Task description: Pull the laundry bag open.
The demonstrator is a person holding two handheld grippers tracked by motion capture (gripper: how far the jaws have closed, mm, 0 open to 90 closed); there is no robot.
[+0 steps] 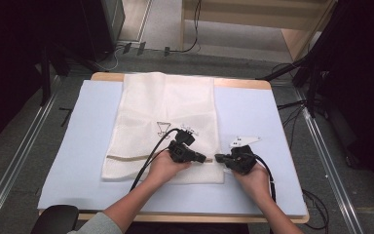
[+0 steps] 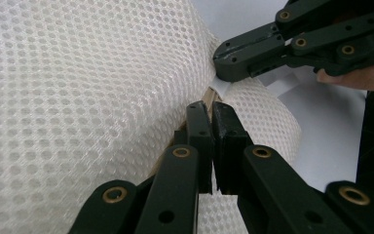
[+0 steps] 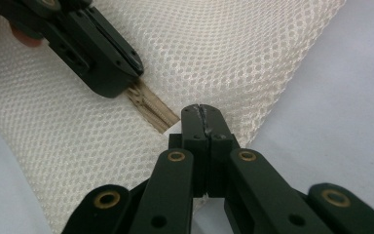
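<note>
White mesh laundry bag (image 1: 168, 122) lies flat on a pale blue mat (image 1: 253, 117) covering the counter (image 1: 233, 83), its long side running away from the person, its near edge close to both hands. A tan zipper (image 1: 126, 157) crosses the bag near that edge, running left to right.

Left gripper (image 1: 205, 158) lies low over the bag at the zipper line, pointing toward the bag's right edge. In the left gripper view its jaws are pressed together at the zipper's end (image 2: 208, 97), with mesh bulging on either side; whether the pads actually pinch the zipper pull or just fabric cannot be told.

Right gripper (image 1: 218, 157) faces the left one, tips nearly meeting at the bag's right edge. In the right gripper view its jaws are pressed fully together, resting on the mesh just beside the zipper's end (image 3: 153, 109); a thin fold of fabric may sit between the tips, but this cannot be confirmed.

Black cables (image 1: 151, 156) trail from both grippers toward the person
</note>
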